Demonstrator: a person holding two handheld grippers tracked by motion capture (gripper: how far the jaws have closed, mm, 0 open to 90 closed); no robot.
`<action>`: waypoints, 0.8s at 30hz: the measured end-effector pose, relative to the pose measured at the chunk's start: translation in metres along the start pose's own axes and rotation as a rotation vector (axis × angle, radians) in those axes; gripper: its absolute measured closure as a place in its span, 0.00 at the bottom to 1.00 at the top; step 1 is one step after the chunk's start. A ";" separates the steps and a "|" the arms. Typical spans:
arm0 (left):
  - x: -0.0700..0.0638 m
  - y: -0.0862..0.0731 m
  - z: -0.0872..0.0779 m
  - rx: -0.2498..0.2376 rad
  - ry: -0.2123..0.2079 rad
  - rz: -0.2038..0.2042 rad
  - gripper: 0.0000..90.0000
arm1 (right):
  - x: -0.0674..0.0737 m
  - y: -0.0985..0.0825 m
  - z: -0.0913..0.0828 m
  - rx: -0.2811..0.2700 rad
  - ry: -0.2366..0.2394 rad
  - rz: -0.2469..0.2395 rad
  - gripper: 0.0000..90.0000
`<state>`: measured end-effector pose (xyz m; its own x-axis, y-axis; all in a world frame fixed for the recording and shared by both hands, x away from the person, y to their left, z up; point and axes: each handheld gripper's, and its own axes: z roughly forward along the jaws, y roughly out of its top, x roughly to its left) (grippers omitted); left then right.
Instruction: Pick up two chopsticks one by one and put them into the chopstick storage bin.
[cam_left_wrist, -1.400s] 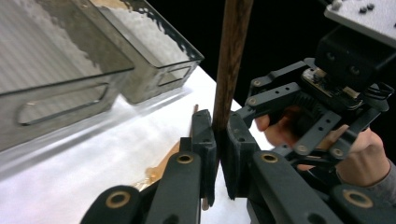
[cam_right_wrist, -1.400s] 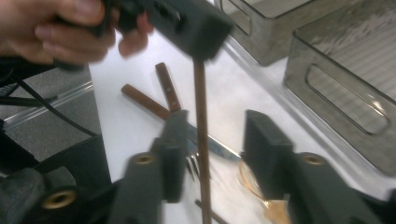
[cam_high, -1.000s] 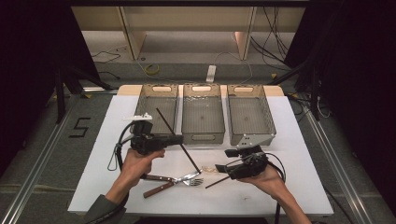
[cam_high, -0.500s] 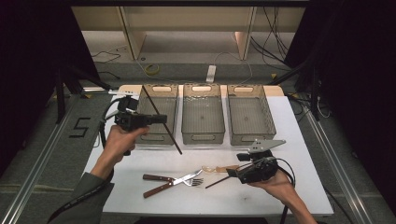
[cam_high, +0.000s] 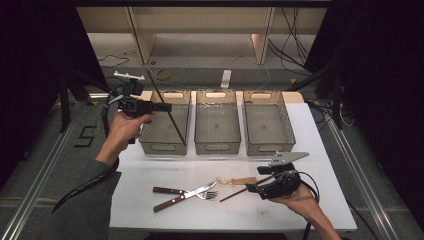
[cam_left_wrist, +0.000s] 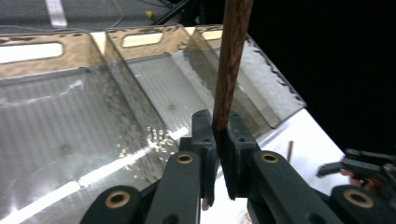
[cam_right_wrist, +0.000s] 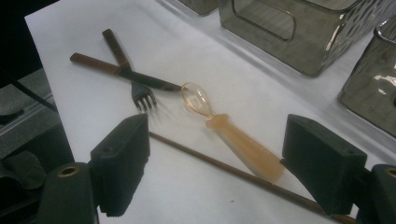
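Observation:
My left gripper (cam_high: 159, 106) is shut on a dark wooden chopstick (cam_high: 170, 117) and holds it slanted in the air over the left grey bin (cam_high: 161, 146). In the left gripper view the pads (cam_left_wrist: 203, 135) clamp the chopstick (cam_left_wrist: 229, 65) near its lower end. My right gripper (cam_high: 254, 189) sits low at the table's front right. Its jaws have just been opening and stand wide apart (cam_right_wrist: 217, 140). A translucent orange spoon (cam_right_wrist: 233, 137) and a second chopstick (cam_right_wrist: 219, 167) lie on the table between them, not pressed.
A brown-handled fork (cam_high: 175, 191) and knife (cam_high: 170, 203) lie crossed on the white table (cam_high: 320, 150), left of the spoon (cam_high: 235, 181). Beyond them stand the middle bin (cam_high: 217, 147) and right bin (cam_high: 269, 147). Dark floor and cables surround the table.
My left hand has lifted the chopstick from above the table's middle up and back to the left bin. The right gripper's jaws have spread wider over the spoon.

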<state>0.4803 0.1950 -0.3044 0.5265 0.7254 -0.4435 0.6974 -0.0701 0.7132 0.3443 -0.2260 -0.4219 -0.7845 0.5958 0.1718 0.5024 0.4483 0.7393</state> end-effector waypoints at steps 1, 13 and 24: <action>0.003 0.002 0.001 -0.002 0.009 -0.008 0.93 | 0.000 0.000 0.000 0.001 0.001 0.001 0.27; 0.036 0.009 0.021 0.002 0.105 -0.080 0.93 | -0.001 -0.002 0.002 0.013 0.003 0.001 0.26; 0.048 0.000 0.044 0.072 0.141 -0.103 0.93 | 0.000 -0.002 0.003 0.016 0.009 -0.009 0.25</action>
<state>0.5273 0.1994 -0.3494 0.3806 0.8195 -0.4285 0.7798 -0.0354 0.6250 0.3443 -0.2248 -0.4254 -0.7923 0.5859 0.1705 0.5008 0.4648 0.7302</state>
